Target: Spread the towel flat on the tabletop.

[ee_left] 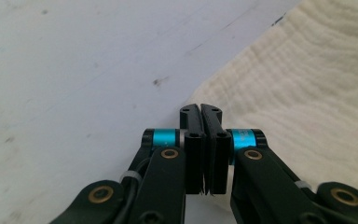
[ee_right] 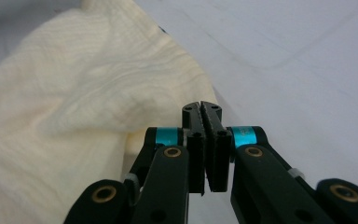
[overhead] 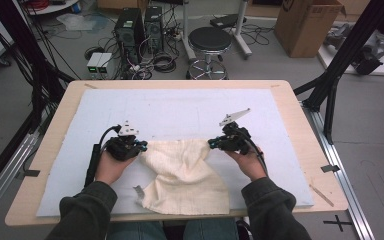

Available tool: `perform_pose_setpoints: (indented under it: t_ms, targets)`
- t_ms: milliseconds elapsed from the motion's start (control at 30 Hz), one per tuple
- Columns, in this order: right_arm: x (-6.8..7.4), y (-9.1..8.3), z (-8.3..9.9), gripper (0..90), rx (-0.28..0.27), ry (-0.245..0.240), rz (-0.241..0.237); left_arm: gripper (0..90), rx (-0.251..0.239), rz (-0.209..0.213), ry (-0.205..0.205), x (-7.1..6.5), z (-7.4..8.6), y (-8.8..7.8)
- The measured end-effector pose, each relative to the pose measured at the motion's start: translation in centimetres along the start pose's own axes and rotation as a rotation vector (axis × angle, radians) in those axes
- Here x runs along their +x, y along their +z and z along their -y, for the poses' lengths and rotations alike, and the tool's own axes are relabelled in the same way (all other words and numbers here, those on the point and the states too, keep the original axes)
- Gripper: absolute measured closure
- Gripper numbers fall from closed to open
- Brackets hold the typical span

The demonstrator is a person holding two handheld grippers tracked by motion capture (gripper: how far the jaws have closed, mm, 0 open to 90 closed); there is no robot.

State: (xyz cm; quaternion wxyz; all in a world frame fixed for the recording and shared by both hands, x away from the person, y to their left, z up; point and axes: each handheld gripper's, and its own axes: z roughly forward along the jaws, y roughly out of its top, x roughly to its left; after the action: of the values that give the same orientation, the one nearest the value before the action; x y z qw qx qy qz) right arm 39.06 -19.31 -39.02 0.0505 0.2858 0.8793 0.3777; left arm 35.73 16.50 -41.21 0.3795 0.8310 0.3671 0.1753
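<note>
The cream cloth [overhead: 182,172] lies rumpled at six o'clock on the desk [overhead: 55,130]. Your left claw [overhead: 141,145] and right claw [overhead: 213,143] are both clamped on its upper corners; pull apart evenly, keeping tension level.

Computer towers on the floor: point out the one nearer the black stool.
The right-hand tower in the high view, beside the stool; the other tower stands further left, next to the small white boxes.
</note>
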Motion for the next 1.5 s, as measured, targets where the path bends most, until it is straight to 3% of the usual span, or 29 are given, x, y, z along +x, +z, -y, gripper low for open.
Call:
perform_pose_setpoints:
  t_ms: [100, 200, 267, 433, 533, 667, 833, 1033, 1200, 1400, 1467, 1500]
  targets:
    - [-0.3, -2.0, -0.1, 88.7, 0.007, -0.009, 0.056, 87.6, -0.013, 0.016, 0.007, -0.7, -0.6, 0.7]
    - [-0.6, -2.4, -0.8, 88.7, 0.000, -0.006, 0.081, 87.6, 0.010, 0.006, 0.017, -0.7, -0.5, 1.1]
    - [-0.5, -1.3, -1.4, 88.6, 0.011, -0.010, 0.075, 87.7, 0.016, -0.007, 0.008, -0.3, -0.3, 0.7]
    - [0.0, 3.9, -2.8, 88.1, 0.050, -0.020, 0.030, 87.6, 0.028, -0.048, -0.014, 1.3, 0.6, -0.5]
    - [0.4, 6.1, -3.2, 87.2, 0.068, -0.014, 0.006, 87.7, 0.033, -0.059, -0.032, 1.9, 1.3, -1.0]
    - [0.2, 7.5, -3.0, 75.0, 0.090, 0.005, -0.015, 87.6, 0.049, -0.064, -0.037, 2.3, 1.8, -1.0]
    - [-0.2, 4.7, -2.8, 71.2, 0.030, 0.003, -0.018, 87.6, 0.055, -0.068, -0.032, 2.1, 1.9, -0.6]
    - [-1.1, 1.9, -1.1, 70.8, -0.015, 0.030, 0.022, 87.6, 0.058, -0.076, -0.034, 2.0, 1.8, -0.6]
    - [-1.7, 2.0, 1.5, 69.0, -0.029, 0.066, 0.035, 87.6, 0.055, -0.076, -0.037, 2.0, 1.9, -0.4]
    - [-1.7, 3.9, 2.0, 66.0, 0.019, 0.081, 0.028, 87.6, 0.064, -0.073, -0.036, 1.9, 1.9, -0.2]
    - [-1.6, 4.2, 2.0, 73.0, 0.023, 0.062, 0.045, 87.6, 0.066, -0.072, -0.034, 2.0, 2.0, -0.2]
    - [-1.7, 4.3, 2.0, 80.7, 0.018, 0.057, 0.041, 87.6, 0.065, -0.073, -0.039, 2.0, 2.0, -0.1]
